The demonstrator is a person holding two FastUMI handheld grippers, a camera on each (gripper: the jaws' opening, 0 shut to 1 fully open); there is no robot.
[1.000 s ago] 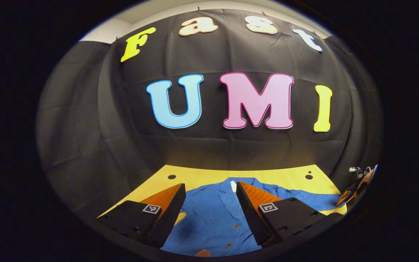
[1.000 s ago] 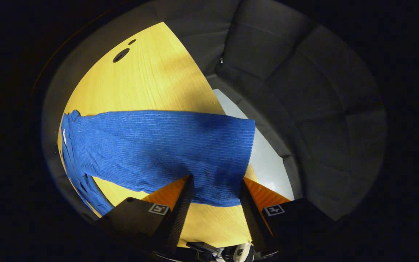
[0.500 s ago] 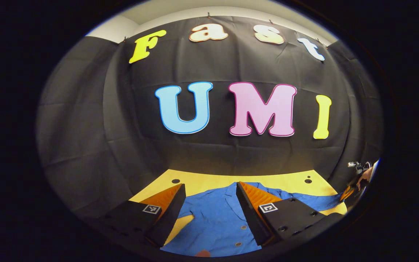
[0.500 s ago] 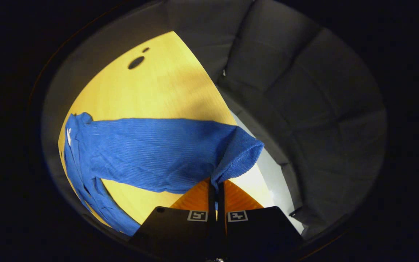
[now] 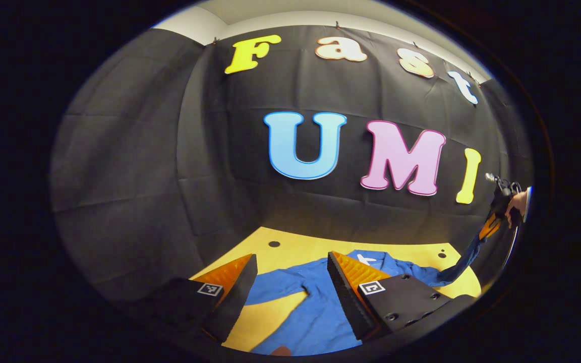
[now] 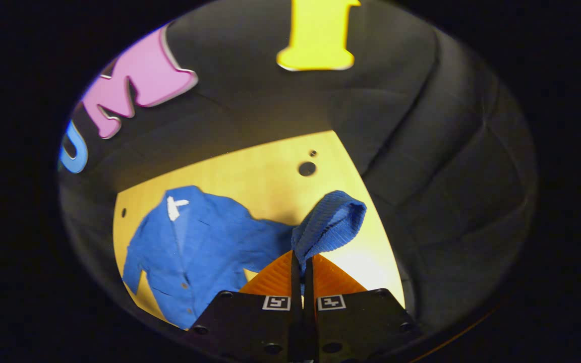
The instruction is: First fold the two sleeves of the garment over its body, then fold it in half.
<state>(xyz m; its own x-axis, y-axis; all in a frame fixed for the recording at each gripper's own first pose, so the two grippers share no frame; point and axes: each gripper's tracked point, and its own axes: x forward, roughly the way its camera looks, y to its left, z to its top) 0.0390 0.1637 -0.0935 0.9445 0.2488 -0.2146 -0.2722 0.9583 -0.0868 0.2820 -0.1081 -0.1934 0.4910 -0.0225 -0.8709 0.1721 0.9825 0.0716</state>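
Observation:
A blue buttoned cardigan (image 6: 194, 247) lies flat on the yellow table (image 6: 250, 176), its collar with a white tag toward the back wall. My right gripper (image 6: 300, 259) is shut on the cuff (image 6: 328, 229) of one sleeve and holds it lifted above the table. In the left gripper view that sleeve (image 5: 459, 262) rises from the cardigan (image 5: 321, 302) to the right gripper (image 5: 492, 227), held by a hand at the far right. My left gripper (image 5: 290, 262) hangs open above the garment's left side, nothing between its fingers.
The table (image 5: 285, 242) has small dark holes near its back corners. Black cloth walls close it in behind and on both sides. The table's right edge (image 6: 371, 212) lies just past the lifted cuff.
My right gripper shut on the sleeve cuff, then lifted it and swung toward the garment's body. My left gripper turned left, still open.

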